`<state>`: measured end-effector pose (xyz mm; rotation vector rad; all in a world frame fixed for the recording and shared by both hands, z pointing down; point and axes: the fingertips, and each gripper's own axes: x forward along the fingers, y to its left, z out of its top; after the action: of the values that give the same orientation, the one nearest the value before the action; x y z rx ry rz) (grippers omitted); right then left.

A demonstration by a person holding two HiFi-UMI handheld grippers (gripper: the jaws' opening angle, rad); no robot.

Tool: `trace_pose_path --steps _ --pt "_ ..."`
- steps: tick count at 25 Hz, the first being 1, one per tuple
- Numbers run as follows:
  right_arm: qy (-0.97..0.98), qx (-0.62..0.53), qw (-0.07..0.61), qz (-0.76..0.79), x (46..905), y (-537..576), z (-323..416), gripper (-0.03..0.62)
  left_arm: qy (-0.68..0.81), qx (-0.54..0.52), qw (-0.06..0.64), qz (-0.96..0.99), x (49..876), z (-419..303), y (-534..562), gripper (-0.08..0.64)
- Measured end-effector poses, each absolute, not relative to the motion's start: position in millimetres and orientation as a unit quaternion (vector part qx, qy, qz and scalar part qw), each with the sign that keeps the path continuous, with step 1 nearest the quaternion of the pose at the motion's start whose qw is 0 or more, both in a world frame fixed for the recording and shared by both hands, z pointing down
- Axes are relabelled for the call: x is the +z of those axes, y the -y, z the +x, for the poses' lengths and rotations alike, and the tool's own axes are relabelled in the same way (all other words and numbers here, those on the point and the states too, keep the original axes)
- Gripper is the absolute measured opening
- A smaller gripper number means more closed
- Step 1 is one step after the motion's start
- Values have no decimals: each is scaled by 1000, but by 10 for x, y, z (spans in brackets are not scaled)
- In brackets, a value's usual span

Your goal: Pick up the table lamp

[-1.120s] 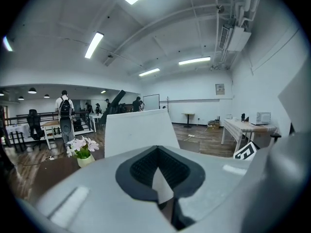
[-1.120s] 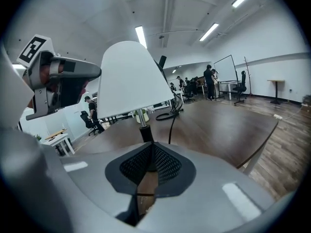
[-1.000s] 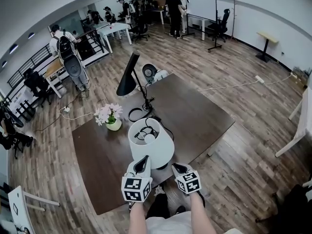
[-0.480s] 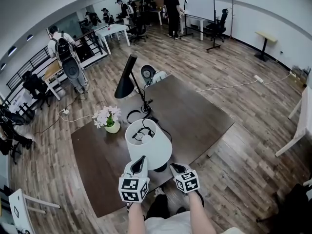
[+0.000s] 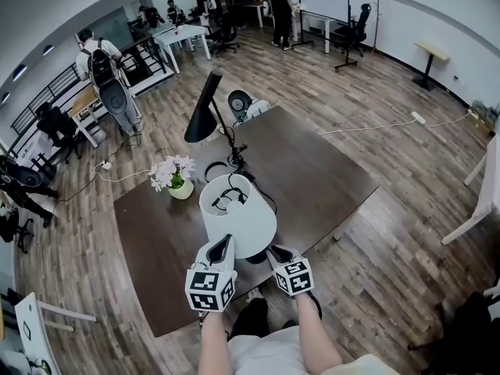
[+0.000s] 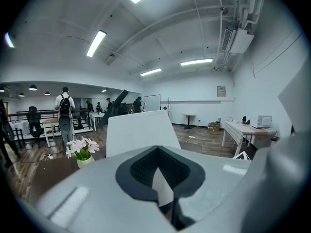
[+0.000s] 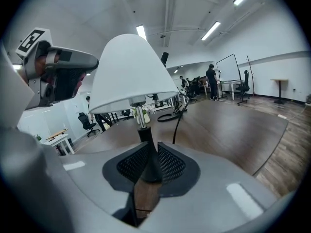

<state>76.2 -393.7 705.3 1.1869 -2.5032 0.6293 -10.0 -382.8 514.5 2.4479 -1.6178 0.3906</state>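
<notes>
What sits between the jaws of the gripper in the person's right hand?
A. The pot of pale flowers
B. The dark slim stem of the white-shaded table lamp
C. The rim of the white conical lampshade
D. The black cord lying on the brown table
B: in the right gripper view, the dark slim stem of the white-shaded table lamp stands between the jaws of the right gripper, which close on it from both sides.

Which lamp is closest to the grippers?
The white-shaded table lamp: its dark stem stands between the right gripper's jaws. The black desk lamp, with its tilted cone shade, stands farther back.
</notes>
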Motion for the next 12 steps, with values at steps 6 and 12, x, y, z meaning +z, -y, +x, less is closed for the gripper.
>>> trace_pose_path --steps 6,12 --pt "876 212 159 403 7214 4084 460 141 550 137 85 820 5119 -216 3903 0" --pt "878 217 159 397 7344 4297 150 201 548 129 81 822 5045 -310 3979 0"
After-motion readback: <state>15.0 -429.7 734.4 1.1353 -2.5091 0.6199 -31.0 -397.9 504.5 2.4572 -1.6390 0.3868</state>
